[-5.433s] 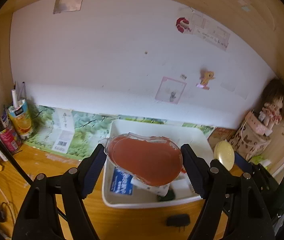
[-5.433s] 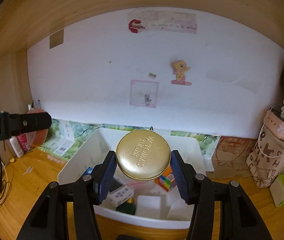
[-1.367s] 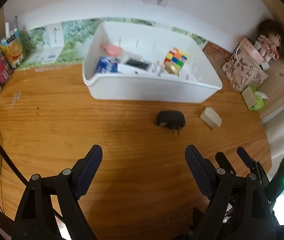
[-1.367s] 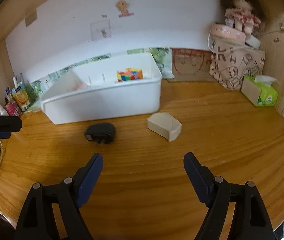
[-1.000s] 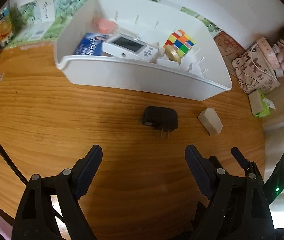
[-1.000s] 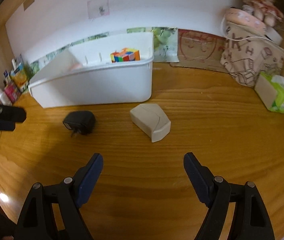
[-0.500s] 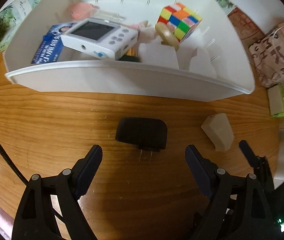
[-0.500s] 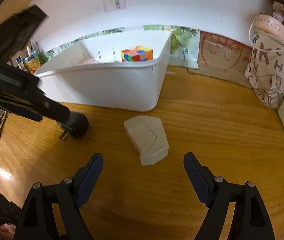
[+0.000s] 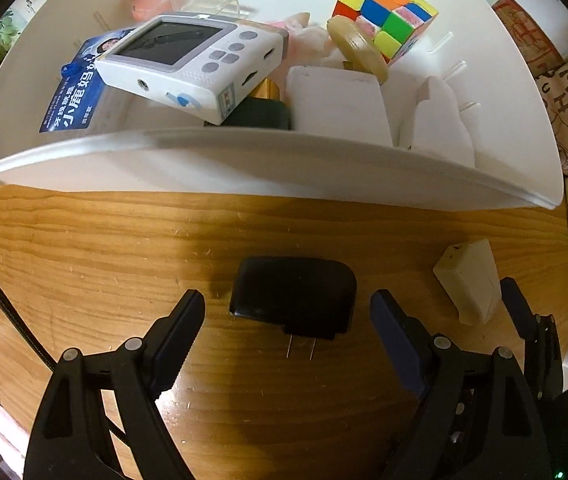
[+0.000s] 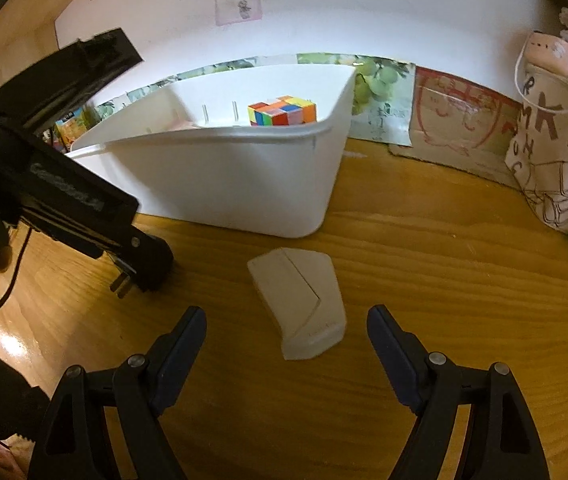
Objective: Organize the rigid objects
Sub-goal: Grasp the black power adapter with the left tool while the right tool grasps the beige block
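— wooden tabletop (image 9: 84, 248), with a black plug (image 9: 294, 296) lying flat just in front of the white bin (image 9: 244, 176), prongs toward the camera.
— left gripper (image 9: 287, 320)?
— pointing straight down over the plug, jaws wide, one on each side, not touching it.
— right gripper (image 10: 286, 334)?
— angled down at the cream box (image 10: 300, 300) on the tabletop, near the bin's corner; jaws closing, box end between the tips, pads not pressing yet.
— inside the bin?
— colour cube (image 9: 384, 16) at the back, small white camera (image 9: 188, 64) tilted over a blue card (image 9: 72, 92), round gold tin (image 9: 358, 48) on edge beside the cube, white blocks at the front wall.
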{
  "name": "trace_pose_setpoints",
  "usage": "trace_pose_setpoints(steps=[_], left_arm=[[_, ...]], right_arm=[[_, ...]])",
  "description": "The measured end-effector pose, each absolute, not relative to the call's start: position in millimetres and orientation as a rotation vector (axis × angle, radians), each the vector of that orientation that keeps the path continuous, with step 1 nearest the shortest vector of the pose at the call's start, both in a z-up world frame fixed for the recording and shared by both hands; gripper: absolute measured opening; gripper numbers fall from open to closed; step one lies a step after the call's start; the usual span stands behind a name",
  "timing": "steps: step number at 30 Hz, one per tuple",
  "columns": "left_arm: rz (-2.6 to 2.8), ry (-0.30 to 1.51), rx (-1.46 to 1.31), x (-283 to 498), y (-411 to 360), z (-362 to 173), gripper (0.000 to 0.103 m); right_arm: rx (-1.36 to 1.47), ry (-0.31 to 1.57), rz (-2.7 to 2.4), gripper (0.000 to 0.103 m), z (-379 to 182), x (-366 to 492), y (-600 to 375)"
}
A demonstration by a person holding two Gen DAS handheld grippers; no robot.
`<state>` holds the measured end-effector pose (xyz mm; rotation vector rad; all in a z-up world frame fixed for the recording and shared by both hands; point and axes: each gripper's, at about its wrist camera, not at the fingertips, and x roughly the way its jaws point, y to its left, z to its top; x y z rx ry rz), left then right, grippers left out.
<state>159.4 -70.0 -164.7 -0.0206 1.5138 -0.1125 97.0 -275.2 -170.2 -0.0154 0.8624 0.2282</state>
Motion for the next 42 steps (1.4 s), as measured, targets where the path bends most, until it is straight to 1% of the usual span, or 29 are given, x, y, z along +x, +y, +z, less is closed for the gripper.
trace_pose_setpoints(steps=[4, 7, 9, 11, 12, 17, 18, 22, 29, 42], left_arm=[[-0.107, 1.512, -0.014, 170.9, -77.0, -167.9, 0.087], [-0.109, 1.518, -0.017, 175.8, -77.8, -170.7, 0.087], [-0.11, 1.519, -0.015, 178.0, -83.6, -173.6, 0.086], [-0.11, 1.519, -0.013, 179.8, -86.0, -173.9, 0.086], [-0.11, 1.517, -0.013, 180.6, -86.7, -174.2, 0.086], [-0.105, 1.512, -0.01, 183.2, -94.0, -178.2, 0.077], [-0.106, 1.509, -0.009, 184.5, -94.9, -178.7, 0.076], [-0.102, 1.497, -0.013, 190.0, -91.4, -177.9, 0.066], [-0.111, 1.491, -0.034, 191.8, -87.1, -178.1, 0.065], [-0.114, 1.463, -0.11, 160.8, -58.9, -175.4, 0.065]], right_arm=[[-0.016, 0.881, 0.235, 0.071, -173.2, 99.4, -274.7], [-0.002, 0.901, 0.221, 0.064, -176.3, 102.0, -277.4], [-0.002, 0.912, 0.211, 0.058, -178.1, 103.9, -278.2], [0.0, 0.912, 0.217, 0.054, -178.1, 103.9, -278.1], [-0.001, 0.912, 0.219, 0.05, -178.3, 103.7, -277.7], [-0.004, 0.911, 0.253, 0.037, -178.0, 102.9, -274.6], [-0.006, 0.911, 0.258, 0.037, -177.9, 102.7, -273.9], [-0.008, 0.911, 0.267, 0.037, -177.7, 103.0, -272.7], [-0.003, 0.911, 0.288, 0.037, -177.5, 100.7, -270.5], [-0.012, 0.913, 0.299, 0.037, -177.1, 98.1, -265.7]])
